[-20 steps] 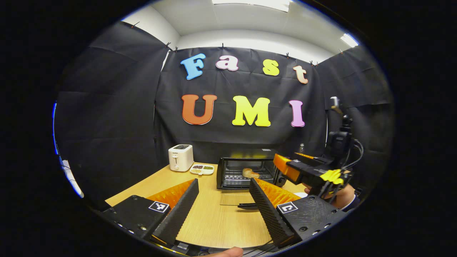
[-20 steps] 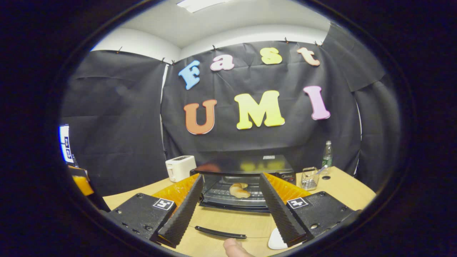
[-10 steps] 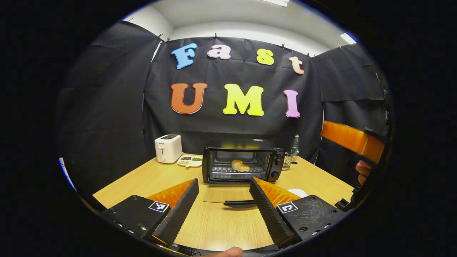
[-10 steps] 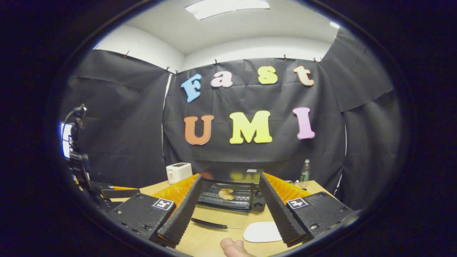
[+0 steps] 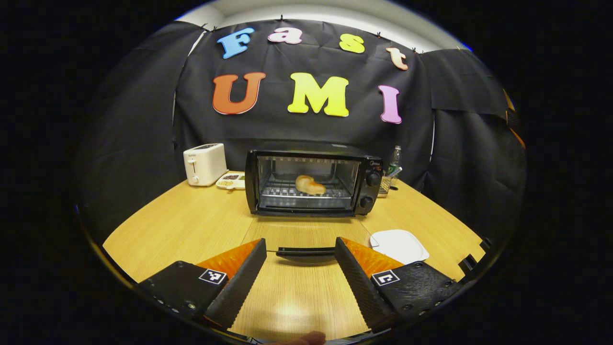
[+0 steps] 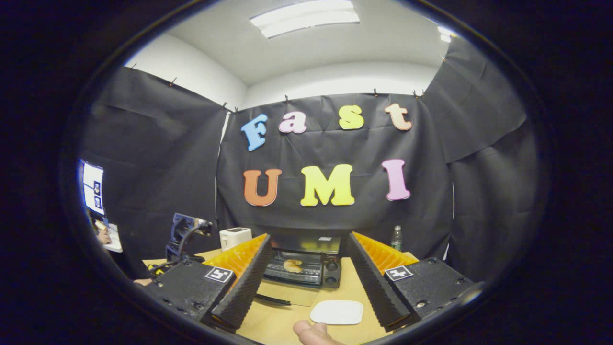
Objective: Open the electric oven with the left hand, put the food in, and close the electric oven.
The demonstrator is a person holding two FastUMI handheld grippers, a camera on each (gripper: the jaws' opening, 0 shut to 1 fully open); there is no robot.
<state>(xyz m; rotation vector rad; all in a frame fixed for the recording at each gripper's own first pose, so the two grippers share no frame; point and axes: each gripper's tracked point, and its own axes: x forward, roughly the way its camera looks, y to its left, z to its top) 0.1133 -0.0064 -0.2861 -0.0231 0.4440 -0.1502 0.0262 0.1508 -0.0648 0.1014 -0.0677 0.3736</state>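
Snack tray (image 5: 230,179) beside toaster (image 5: 204,164)

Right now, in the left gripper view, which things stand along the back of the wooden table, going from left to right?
White toaster → small white tray of snacks → black electric oven with its glass door down → clear plastic bottle with a green label.

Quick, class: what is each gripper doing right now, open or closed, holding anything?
Left gripper: open, holding nothing, facing the oven door's handle.
Right gripper: open, holding nothing.
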